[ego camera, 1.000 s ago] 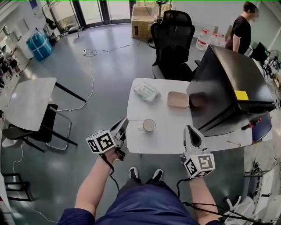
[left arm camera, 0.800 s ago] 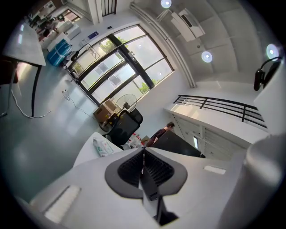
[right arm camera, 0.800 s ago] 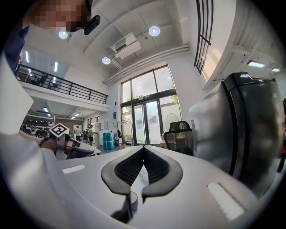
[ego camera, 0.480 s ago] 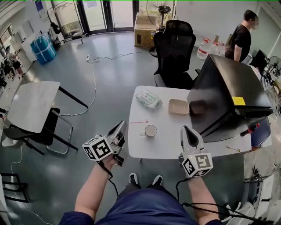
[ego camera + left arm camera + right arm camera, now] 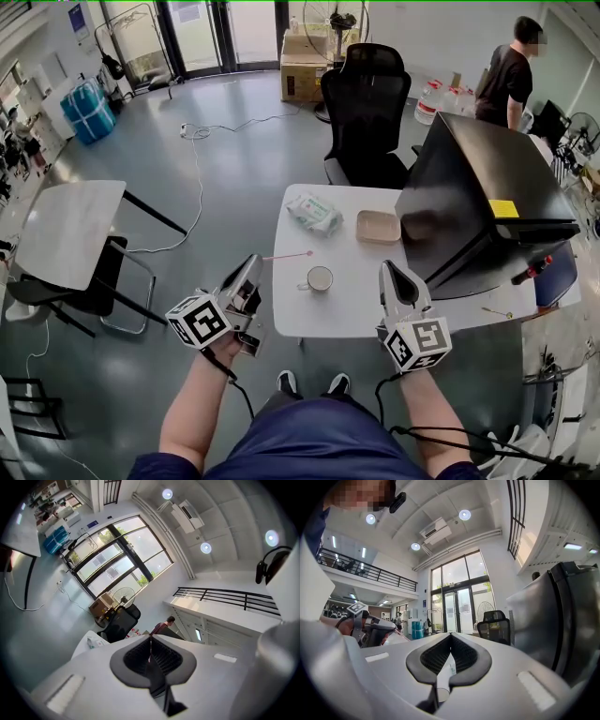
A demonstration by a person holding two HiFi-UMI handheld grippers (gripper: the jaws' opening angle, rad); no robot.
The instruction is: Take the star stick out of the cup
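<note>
1. Both tongs are clenched. The left gripper (image 5: 255, 265) is pinched on one end of the star stick (image 5: 289, 255), which shows in the left gripper view as a thin line caught between the closed jaws. The right gripper (image 5: 386, 267) has its jaws shut tip to tip on nothing, and hangs over the near edge of the table (image 5: 361, 317), to the right of the cup (image 5: 320, 278).

2. One look at the head view puts the stick outside the cup. It hangs above the left part of the table, its free end just past the cup's far rim and, as far as I can tell, touching nothing.

3. Its long axis lies close to level. It runs from the left gripper toward the person's right and a little away. The free end points that way and the held end points back at the gripper. The star itself is too small to make out.

4. The step in hand looks like carrying the stick clear.
   - The stick is thin and held at its very end, so it can swivel in the pinch. Grip it firmly and move slowly.
   - Hold the free end above the rim so it cannot catch the cup and tip it.
   - Set it down flat on bare table, away from the edge.
</note>
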